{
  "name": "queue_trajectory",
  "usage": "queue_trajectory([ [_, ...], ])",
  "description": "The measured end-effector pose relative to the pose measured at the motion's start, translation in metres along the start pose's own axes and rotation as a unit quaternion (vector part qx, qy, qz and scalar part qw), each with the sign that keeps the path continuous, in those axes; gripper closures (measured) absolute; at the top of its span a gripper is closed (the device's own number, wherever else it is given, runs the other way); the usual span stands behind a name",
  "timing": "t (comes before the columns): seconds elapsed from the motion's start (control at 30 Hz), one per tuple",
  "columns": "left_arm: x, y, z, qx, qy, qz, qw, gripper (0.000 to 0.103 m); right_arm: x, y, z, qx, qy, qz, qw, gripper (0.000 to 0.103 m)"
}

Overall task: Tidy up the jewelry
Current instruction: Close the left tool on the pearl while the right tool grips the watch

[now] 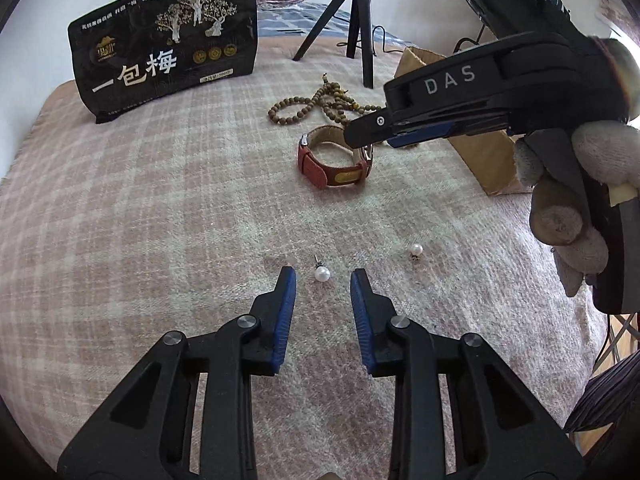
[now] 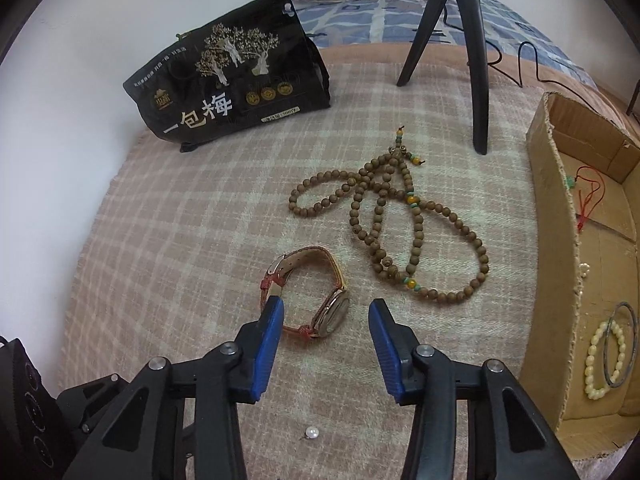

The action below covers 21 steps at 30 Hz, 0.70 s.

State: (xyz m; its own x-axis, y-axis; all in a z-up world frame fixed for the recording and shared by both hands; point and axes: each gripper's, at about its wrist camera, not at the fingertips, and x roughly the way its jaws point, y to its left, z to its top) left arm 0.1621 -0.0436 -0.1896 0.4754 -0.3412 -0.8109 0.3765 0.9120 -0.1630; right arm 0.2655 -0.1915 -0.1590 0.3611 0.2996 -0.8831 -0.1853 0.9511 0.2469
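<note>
A pearl stud earring [image 1: 322, 273] lies on the pink plaid blanket [image 1: 160, 220], right between the blue pads of my left gripper [image 1: 323, 276], which stand apart and clear of it. A second pearl earring [image 1: 416, 249] lies a little to the right. A red-strapped wristwatch [image 2: 330, 312] rests on its side between the fingers of my right gripper [image 2: 327, 306]. The left pad is close to the strap and the right pad is apart from it. The left wrist view shows that right gripper [image 1: 358, 136] tilted down over the watch [image 1: 312, 164], held by a gloved hand [image 1: 580, 200].
A long wooden bead necklace [image 2: 400, 216] lies beyond the watch. An open cardboard box [image 2: 552, 240] on the right holds a cream bead bracelet [image 2: 600, 360], a grey bangle [image 2: 620, 344] and a red cord pendant [image 2: 588, 196]. A black snack bag [image 2: 232, 92] and a tripod [image 2: 476, 60] stand behind.
</note>
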Motion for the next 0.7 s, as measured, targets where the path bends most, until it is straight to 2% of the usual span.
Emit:
queue_trajectory([
  [0.33, 0.012, 0.004, 0.000, -0.003, 0.003, 0.004, 1.0000, 0.076, 0.020, -0.004, 0.004, 0.012, 0.014, -0.001, 1.000, 0.063],
  [0.47, 0.015, 0.005, -0.001, 0.001, 0.004, 0.007, 1.0000, 0.080, 0.028, -0.004, 0.005, 0.014, 0.019, -0.003, 1.000, 0.065],
  [0.7, 0.017, 0.007, -0.001, 0.001, 0.000, 0.010, 1.0000, 0.093, 0.037, -0.001, 0.009, 0.009, 0.021, -0.015, 1.000, 0.071],
])
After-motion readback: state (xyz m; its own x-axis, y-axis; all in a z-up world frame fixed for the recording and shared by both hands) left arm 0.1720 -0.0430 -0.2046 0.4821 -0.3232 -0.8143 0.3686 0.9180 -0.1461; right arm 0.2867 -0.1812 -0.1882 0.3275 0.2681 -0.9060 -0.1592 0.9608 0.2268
